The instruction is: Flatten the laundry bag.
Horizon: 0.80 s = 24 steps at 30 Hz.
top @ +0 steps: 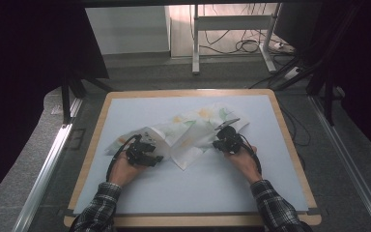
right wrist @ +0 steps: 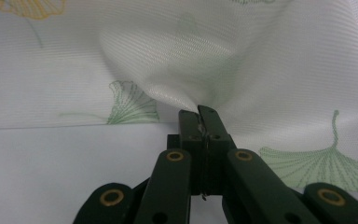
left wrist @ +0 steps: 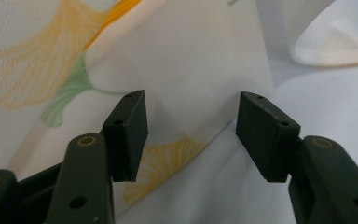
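A: Left side first. Your left gripper (top: 144,153) sits over the near-left part of the cloth (top: 193,133), a white printed fabric lying crumpled across the middle of the table (top: 270,183). In the left gripper view the jaws stand wide apart with a flat fold of cloth (left wrist: 186,70) between and beyond them, nothing pinched.

B: And the right?

A: Your right gripper (top: 228,140) is at the cloth's near-right edge. In the right gripper view the jaws are pressed together on a puckered bit of fabric (right wrist: 186,88), which rises from the tips in a small tent.

B: So which step is this?

A: My read: one edge is gripped, the other isn't yet. Likely spreading or folding.

B: Next move?

A: Bring the left jaws down around the edge near the yellow leaf print (left wrist: 168,161) and close. Take one layer only; the fold there could hide a second.
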Motion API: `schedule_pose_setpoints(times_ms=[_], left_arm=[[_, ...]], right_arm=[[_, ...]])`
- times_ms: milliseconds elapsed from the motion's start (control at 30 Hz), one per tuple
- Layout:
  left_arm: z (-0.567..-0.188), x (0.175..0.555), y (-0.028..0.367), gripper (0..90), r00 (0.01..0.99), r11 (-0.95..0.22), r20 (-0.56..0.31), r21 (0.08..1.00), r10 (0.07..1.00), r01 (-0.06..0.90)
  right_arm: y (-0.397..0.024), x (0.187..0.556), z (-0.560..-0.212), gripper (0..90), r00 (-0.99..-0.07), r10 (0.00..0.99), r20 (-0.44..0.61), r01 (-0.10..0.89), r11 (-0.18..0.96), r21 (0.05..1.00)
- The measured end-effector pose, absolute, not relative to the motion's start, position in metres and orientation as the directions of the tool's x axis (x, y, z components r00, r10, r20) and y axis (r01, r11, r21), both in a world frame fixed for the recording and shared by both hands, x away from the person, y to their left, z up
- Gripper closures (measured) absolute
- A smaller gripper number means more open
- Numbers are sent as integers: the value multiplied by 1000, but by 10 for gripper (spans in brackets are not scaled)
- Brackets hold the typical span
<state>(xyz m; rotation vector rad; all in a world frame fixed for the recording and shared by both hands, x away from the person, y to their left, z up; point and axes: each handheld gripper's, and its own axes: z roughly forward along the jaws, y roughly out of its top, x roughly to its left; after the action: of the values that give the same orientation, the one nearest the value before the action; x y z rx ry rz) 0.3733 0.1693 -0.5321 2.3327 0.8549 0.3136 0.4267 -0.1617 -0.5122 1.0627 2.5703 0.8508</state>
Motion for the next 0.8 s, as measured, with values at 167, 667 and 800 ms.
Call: schedule_pose_setpoints(times_ms=[167,667,800], left_arm=[[-532,380,164,856,749,-570,-12,640,663,515],[-480,330,162,900,835,-491,-99,769,541,409],[-465,316,162,900,867,-467,-119,803,483,370]], right_arm=[[-166,424,-503,894,-715,698,48,572,544,614],[-196,405,-408,895,-716,698,32,480,458,748],[-198,407,-374,895,-707,707,7,445,439,781]])
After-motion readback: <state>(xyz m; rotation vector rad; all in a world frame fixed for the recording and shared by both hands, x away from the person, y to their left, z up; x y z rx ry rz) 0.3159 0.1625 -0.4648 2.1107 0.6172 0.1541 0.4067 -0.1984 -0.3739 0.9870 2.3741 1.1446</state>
